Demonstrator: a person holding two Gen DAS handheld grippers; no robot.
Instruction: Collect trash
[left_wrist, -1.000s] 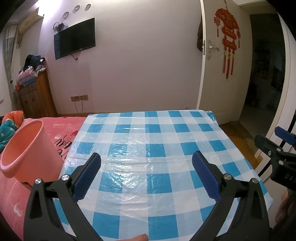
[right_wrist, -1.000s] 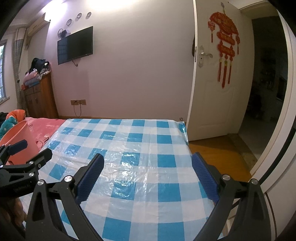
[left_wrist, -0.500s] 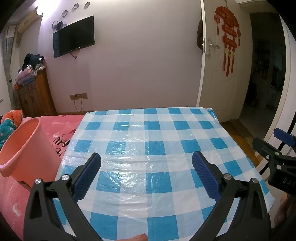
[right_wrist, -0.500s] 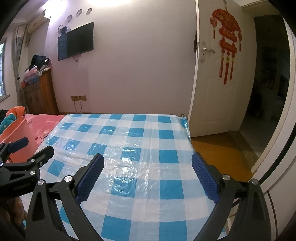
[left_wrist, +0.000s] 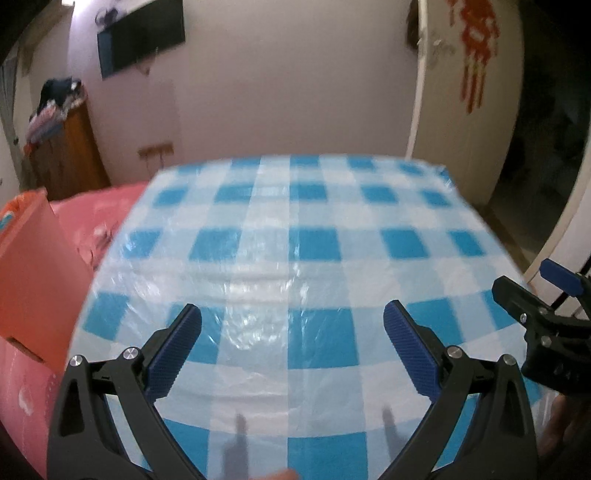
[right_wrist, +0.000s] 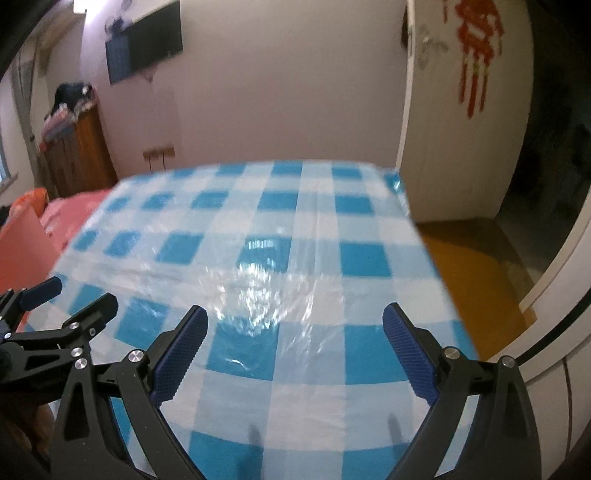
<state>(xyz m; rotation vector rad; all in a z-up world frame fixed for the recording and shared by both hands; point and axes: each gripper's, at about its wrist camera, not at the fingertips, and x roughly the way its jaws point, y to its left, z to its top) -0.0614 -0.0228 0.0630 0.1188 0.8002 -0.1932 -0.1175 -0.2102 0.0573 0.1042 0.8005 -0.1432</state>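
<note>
Blue-checked cloth (left_wrist: 317, 243) lies bare; no trash shows. Left gripper (left_wrist: 291, 350) and right gripper (right_wrist: 295, 350) hover wide, empty. Pink bin (left_wrist: 33, 280) beside cloth's left edge. Scan slowly before reaching.

Left gripper (left_wrist: 291, 325): tipped down and nearer the cloth (left_wrist: 295, 258); far edge now higher in view, blurred by motion.
Right gripper (right_wrist: 293, 325): likewise lowered toward the cloth; glare patch now just ahead at 12 o'clock.
Bin (left_wrist: 33, 288): larger at 9 o'clock in left view, rim cut off by the frame.
Finger shadows: now on cloth at 6 o'clock.
</note>
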